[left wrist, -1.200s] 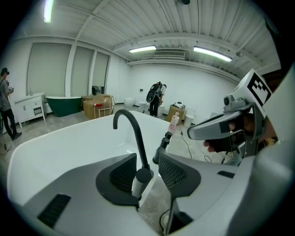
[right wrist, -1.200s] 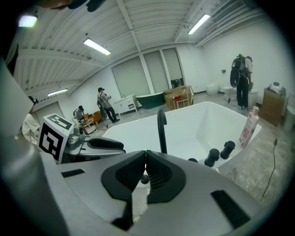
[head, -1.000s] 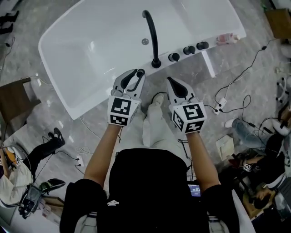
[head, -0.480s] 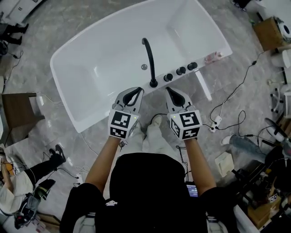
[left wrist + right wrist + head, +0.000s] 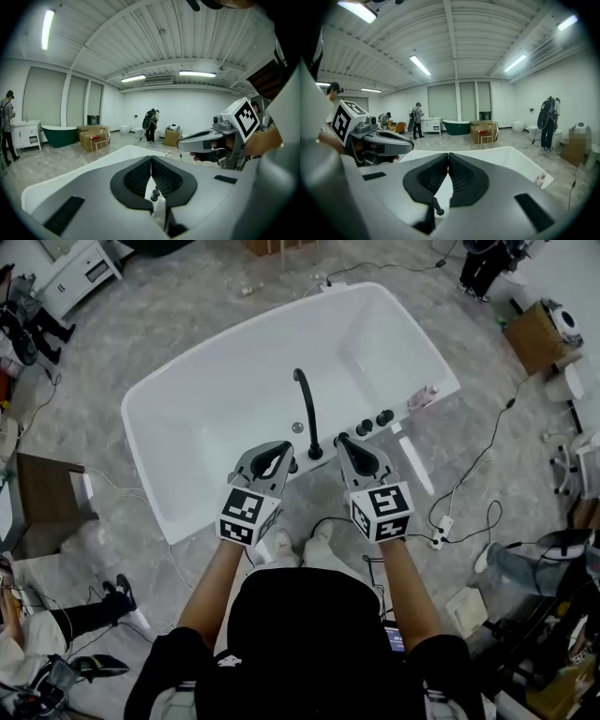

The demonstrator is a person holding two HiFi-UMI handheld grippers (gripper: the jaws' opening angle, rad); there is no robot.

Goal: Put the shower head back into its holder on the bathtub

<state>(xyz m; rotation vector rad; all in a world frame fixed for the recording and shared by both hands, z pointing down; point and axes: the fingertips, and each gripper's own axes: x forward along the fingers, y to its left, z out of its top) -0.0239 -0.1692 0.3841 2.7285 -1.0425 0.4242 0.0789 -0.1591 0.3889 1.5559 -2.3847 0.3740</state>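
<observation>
**Left gripper** (image 5: 151, 161): jaws clenched, ribbed pads meeting along a thin seam with nothing between them.

**Right gripper** (image 5: 448, 158): likewise closed pad to pad and empty.

Both are held over the near rim of the white bathtub (image 5: 211, 423), one on each side of the black faucet (image 5: 307, 409).

**Shower head** (image 5: 293, 466): a small black piece at the rim just left of the faucet's base. In the head view the left gripper's tip largely covers it, and it is in neither grip. To the right of the faucet are black knobs (image 5: 374, 423), then a pink bottle (image 5: 424, 397).

**Writing:** none legible. Each gripper's cube carries only black-and-white square markers, and the bottle's label is too small to read.

**View differences:**
- Only the head view shows the tub from above and the cables (image 5: 469, 493) on the floor to the right of the faucet.
- Only the gripper views show the room beyond the faucet — ceiling strip lights (image 5: 420, 65), a green tub (image 5: 457, 126), cardboard boxes (image 5: 483, 131) and a standing person with a backpack (image 5: 547, 123).
</observation>
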